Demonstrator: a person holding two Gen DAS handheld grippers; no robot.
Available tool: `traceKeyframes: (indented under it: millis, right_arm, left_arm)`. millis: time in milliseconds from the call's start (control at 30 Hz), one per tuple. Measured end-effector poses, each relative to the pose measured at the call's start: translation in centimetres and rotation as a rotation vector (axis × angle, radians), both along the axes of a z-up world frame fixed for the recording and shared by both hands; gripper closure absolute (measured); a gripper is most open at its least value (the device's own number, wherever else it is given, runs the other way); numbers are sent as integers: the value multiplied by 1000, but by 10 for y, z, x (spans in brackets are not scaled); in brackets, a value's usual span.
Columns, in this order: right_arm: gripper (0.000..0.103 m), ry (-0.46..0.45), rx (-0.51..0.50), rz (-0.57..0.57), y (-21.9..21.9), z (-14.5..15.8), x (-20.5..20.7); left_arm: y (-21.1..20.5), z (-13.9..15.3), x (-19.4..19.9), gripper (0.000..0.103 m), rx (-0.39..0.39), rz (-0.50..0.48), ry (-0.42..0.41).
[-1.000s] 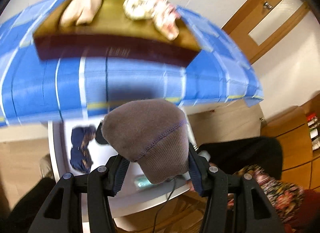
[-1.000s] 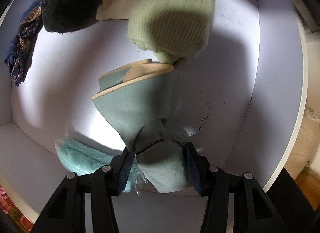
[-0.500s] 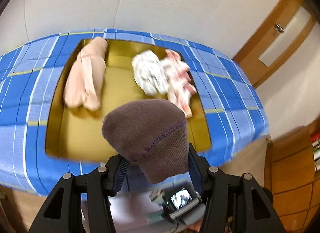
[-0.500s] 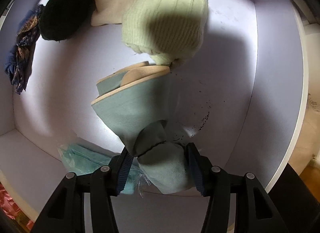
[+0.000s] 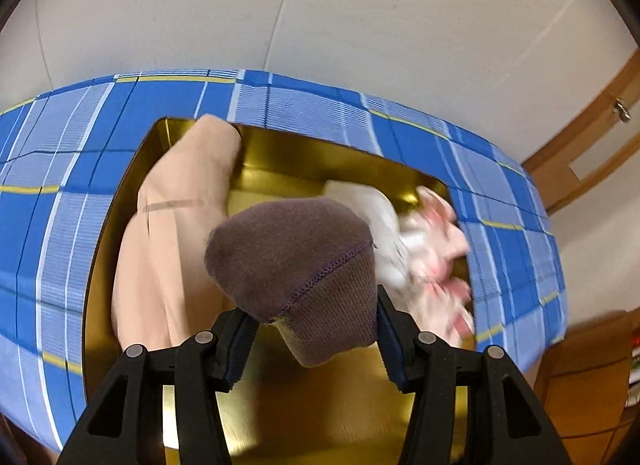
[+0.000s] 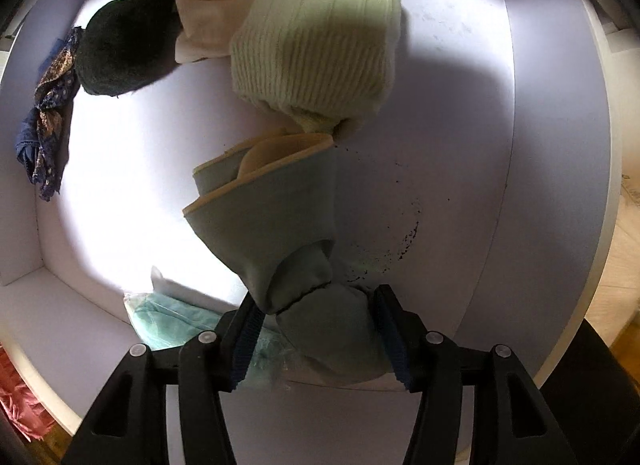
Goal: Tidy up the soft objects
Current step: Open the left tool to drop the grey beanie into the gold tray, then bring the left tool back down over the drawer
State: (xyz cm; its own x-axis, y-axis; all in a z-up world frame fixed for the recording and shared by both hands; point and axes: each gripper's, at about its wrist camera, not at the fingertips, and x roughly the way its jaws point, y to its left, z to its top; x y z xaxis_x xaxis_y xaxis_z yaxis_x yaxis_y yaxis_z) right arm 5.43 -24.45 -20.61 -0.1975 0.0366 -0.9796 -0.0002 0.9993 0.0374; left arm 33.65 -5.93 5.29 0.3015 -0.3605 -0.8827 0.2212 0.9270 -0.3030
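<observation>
My left gripper (image 5: 310, 331) is shut on a brown knitted sock (image 5: 296, 265) and holds it over a gold box (image 5: 96, 265) on a blue checked cloth (image 5: 48, 225). In the box lie a peach garment (image 5: 172, 233) at the left and a white and pink cloth (image 5: 424, 249) at the right. My right gripper (image 6: 320, 329) is shut on a grey-green sock (image 6: 280, 225) inside a white bin (image 6: 552, 145). A pale green knitted piece (image 6: 320, 41), a dark green one (image 6: 124, 49), a cream cloth (image 6: 208, 29) and a blue patterned cloth (image 6: 48, 113) lie in the bin.
A teal item in clear wrap (image 6: 176, 321) lies near my right gripper. A white wall (image 5: 320, 5) stands behind the blue cloth. A wooden door frame (image 5: 580, 145) is at the right. Red fabric (image 6: 20, 397) shows outside the bin.
My left gripper has carried the brown sock up from beside the white bin to over the gold box. My right gripper has barely moved and still grips the grey-green sock.
</observation>
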Motion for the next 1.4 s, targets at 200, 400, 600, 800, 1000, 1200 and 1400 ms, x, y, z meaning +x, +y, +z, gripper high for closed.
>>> traceKeyframes:
  millis: [200, 400, 600, 800, 1000, 1200, 1400]
  right_arm:
    - [43, 2, 3, -6, -3, 0, 2]
    - [42, 2, 7, -12, -5, 3, 4]
    - [40, 2, 10, -17, -8, 3, 6]
    - [40, -1, 9, -21, -9, 3, 5]
    - [39, 0, 12, -24, -11, 2, 5]
    - [39, -2, 11, -26, -11, -1, 2]
    - [39, -4, 0, -24, -6, -6, -3]
  left_arm:
    - [-10, -10, 27, 48, 23, 32, -25]
    - [-6, -12, 36, 47, 39, 87, -52]
    - [8, 8, 19, 47, 19, 74, -146]
    - [13, 26, -17, 47, 24, -4, -210]
    - [27, 27, -64, 47, -20, -44, -209]
    - [40, 29, -122, 47, -54, -86, -230]
    - [55, 22, -187, 47, -76, -126, -258]
